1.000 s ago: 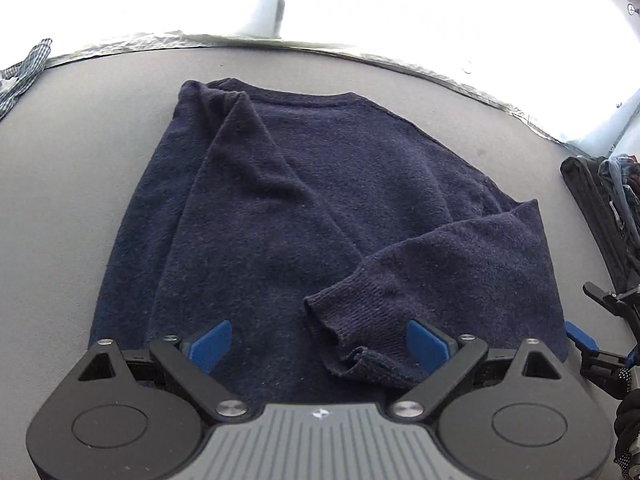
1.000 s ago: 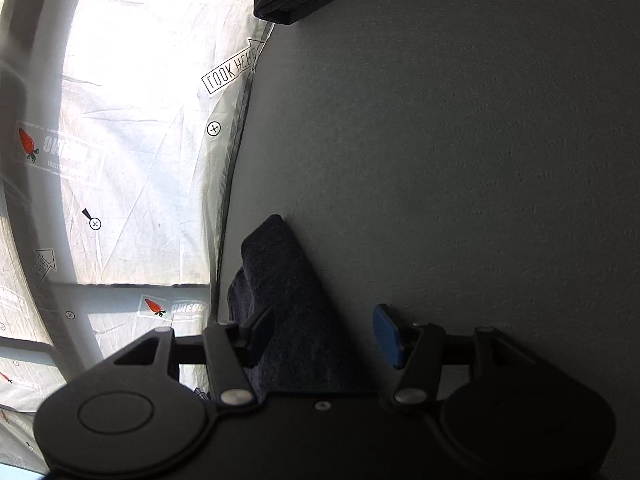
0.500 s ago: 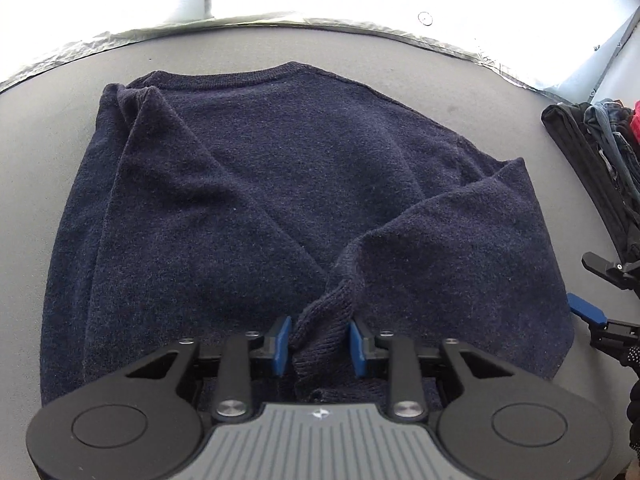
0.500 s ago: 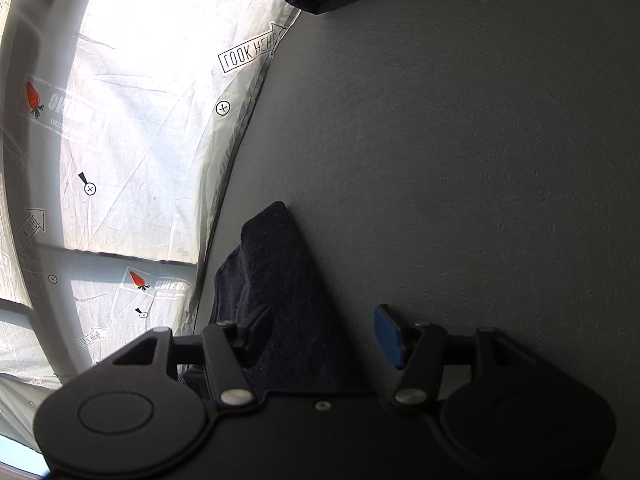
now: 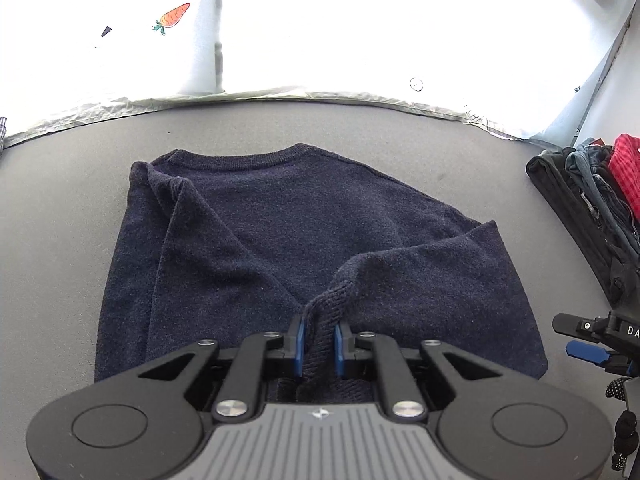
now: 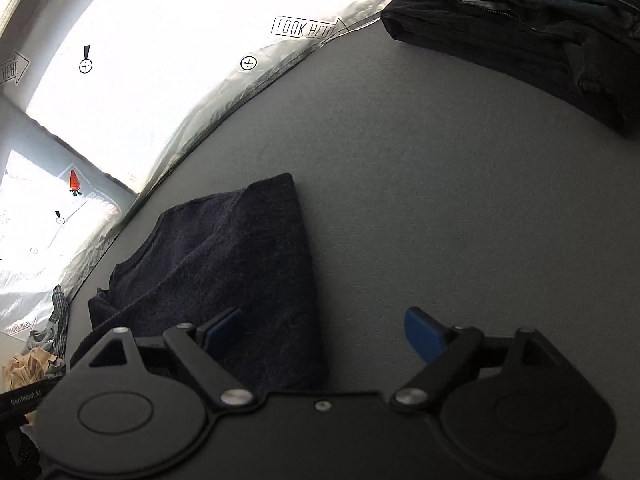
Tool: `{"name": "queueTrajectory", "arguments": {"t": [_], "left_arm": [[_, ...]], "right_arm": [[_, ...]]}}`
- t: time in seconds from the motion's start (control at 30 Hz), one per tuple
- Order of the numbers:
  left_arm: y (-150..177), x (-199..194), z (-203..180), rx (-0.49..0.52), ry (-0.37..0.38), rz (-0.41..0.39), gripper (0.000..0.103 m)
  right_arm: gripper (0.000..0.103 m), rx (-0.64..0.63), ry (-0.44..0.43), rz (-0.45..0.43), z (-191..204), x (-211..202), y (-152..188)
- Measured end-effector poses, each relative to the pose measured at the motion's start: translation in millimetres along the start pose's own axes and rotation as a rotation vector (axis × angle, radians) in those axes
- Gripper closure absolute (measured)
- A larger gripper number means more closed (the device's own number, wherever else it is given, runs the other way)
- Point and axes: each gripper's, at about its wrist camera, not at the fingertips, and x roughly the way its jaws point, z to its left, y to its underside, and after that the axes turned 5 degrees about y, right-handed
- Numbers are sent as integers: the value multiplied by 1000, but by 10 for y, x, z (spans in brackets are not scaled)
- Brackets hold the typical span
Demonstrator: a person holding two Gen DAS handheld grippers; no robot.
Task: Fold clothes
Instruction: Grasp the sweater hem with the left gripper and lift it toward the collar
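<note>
A dark navy knit sweater [image 5: 288,216] lies flat on the grey table, neckline at the far side, both sleeves folded in over the body. My left gripper [image 5: 318,340] is shut on the ribbed cuff of the right sleeve [image 5: 324,304] and lifts it slightly off the body. My right gripper [image 6: 324,330] is open and empty, hovering over the sweater's right edge [image 6: 240,264], its left pad over the cloth and its right pad over bare table. It also shows at the right edge of the left wrist view [image 5: 592,344].
A stack of folded clothes, black, denim and red plaid, [image 5: 592,208] sits at the right of the table and also shows in the right wrist view [image 6: 520,28]. Crumpled garments [image 6: 44,344] lie at the far left. White plastic sheeting [image 5: 360,40] hangs behind the table's far edge.
My left gripper went from wide open to shut on the sleeve cuff and has drawn it up and back. My right gripper stayed open and swung toward the stack.
</note>
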Motion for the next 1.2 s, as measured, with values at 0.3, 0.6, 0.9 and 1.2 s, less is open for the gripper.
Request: {"name": "queueTrajectory", "arguments": {"t": [0.3, 0.6, 0.9, 1.2], "left_arm": [[-262, -388, 471, -27, -15, -103, 88], [-380, -542, 1052, -24, 24, -110, 88], [-609, -687, 1617, -59, 51, -171, 88], [-725, -785, 2277, -97, 37, -198, 89]], "right_arm": [[4, -67, 61, -35, 263, -281, 424], [4, 42, 145, -46, 552, -460, 1048], [3, 137, 242, -122, 750, -661, 1391], [3, 128, 287, -143, 1166, -646, 1669]]}}
